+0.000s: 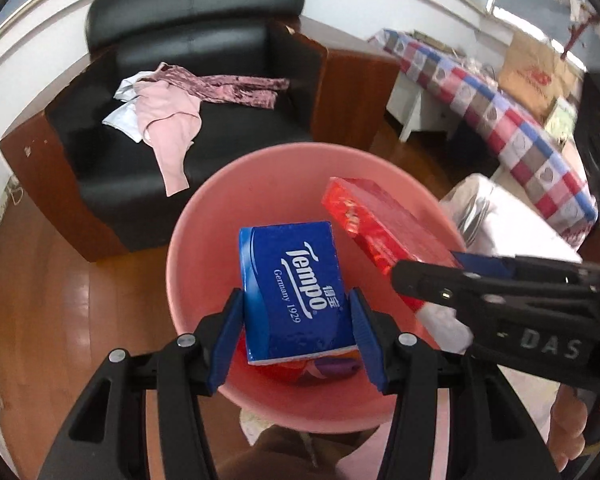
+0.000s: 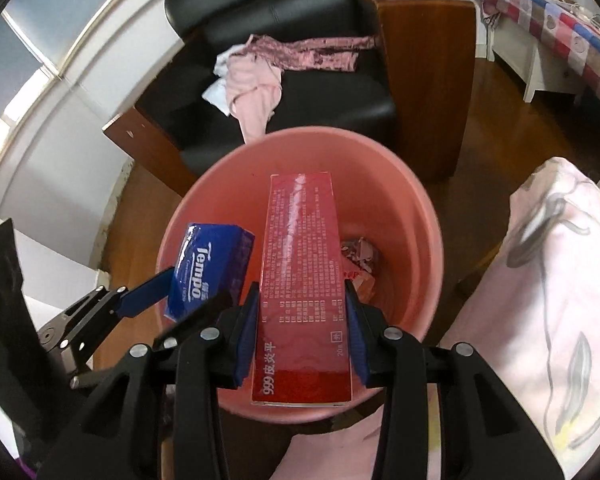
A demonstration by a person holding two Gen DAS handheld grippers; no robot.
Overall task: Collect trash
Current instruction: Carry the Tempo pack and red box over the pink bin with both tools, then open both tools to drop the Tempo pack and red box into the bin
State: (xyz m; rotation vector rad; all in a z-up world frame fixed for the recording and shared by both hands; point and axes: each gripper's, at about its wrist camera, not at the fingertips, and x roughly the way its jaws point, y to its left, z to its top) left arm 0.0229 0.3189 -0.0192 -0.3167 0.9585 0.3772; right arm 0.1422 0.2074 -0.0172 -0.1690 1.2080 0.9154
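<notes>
1. While both packs hang over the pink bin [image 2: 416, 216], our left gripper [image 1: 296, 332] clamps the blue tissue pack [image 1: 296, 288].
2. Our right gripper [image 2: 302, 328] clamps the red box [image 2: 300, 264], its long axis pointing straight ahead, the bin directly below.

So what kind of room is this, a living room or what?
Most likely a lived-in home living room: a black leather armchair strewn with pink clothes, wooden floor, and a table under a checked tablecloth. A pink trash bin stands in front.
</notes>
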